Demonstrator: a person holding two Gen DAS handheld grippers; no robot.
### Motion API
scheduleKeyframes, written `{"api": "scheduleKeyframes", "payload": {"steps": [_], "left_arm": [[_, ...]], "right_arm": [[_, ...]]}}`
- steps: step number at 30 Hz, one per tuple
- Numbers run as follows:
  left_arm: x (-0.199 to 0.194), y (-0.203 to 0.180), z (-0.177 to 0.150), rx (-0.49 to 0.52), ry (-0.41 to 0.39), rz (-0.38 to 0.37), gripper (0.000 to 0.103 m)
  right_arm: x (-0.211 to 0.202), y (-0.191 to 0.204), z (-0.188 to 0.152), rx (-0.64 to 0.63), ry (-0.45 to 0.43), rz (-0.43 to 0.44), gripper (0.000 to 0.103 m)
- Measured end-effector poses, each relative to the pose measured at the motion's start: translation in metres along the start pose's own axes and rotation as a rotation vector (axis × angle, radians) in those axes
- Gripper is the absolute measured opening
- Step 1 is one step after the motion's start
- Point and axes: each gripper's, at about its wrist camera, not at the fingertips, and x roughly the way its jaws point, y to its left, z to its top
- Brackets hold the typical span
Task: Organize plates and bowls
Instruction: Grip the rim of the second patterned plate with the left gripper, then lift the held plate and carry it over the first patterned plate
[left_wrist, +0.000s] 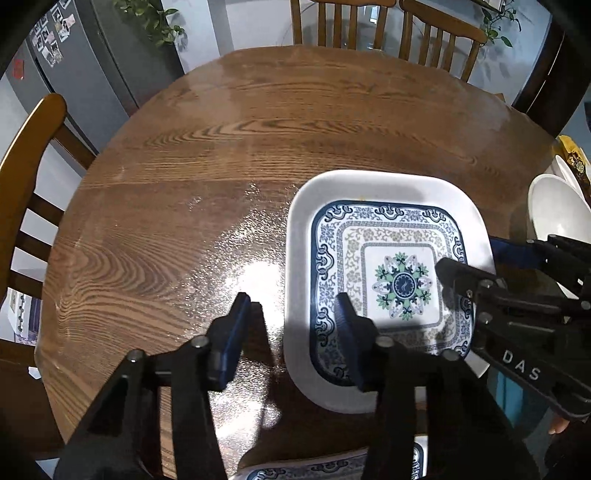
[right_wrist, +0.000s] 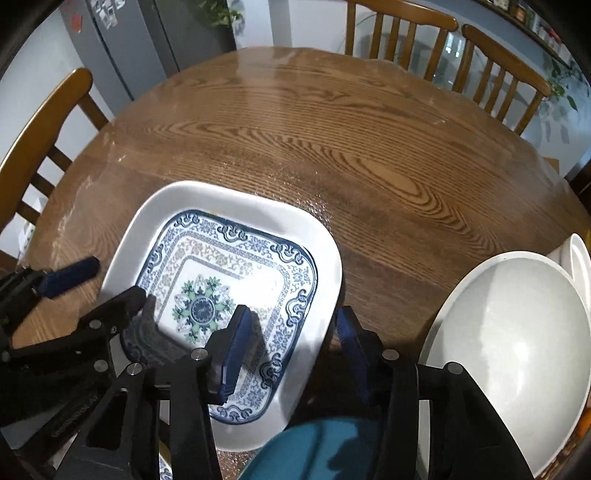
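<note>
One patterned square plate (left_wrist: 388, 266) on table (left_wrist: 221, 147), two grippers spread apart, empty.

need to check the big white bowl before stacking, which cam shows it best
The right wrist view: the white bowl fills the lower right corner, with its rim and smooth inside plain to see, beside the patterned square plate. The left wrist view catches only a sliver of the bowl at the right edge.

Wooden table (left_wrist: 221, 147) — chairs (left_wrist: 26, 166), fridge (left_wrist: 92, 55)
</note>
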Motion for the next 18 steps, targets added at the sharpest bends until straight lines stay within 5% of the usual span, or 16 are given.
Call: {"api": "scheduleKeyframes", "payload": {"steps": [9, 12, 18], "left_arm": [[0.004, -0.010, -0.003, 0.013, 0.001, -0.033, 0.025], [0.004, -0.007, -0.003, -0.008, -0.003, -0.017, 0.010], [0.002, -0.001, -0.002, -0.028, -0.015, -0.018, 0.008]], "right_arm": [[0.000, -0.002, 0.004, -0.023, 0.004, -0.038, 0.025], [0.001, -0.002, 0.007, -0.022, -0.004, -0.062, 0.014], [-0.001, -0.003, 0.006, 0.000, -0.035, -0.057, 0.013]]}}
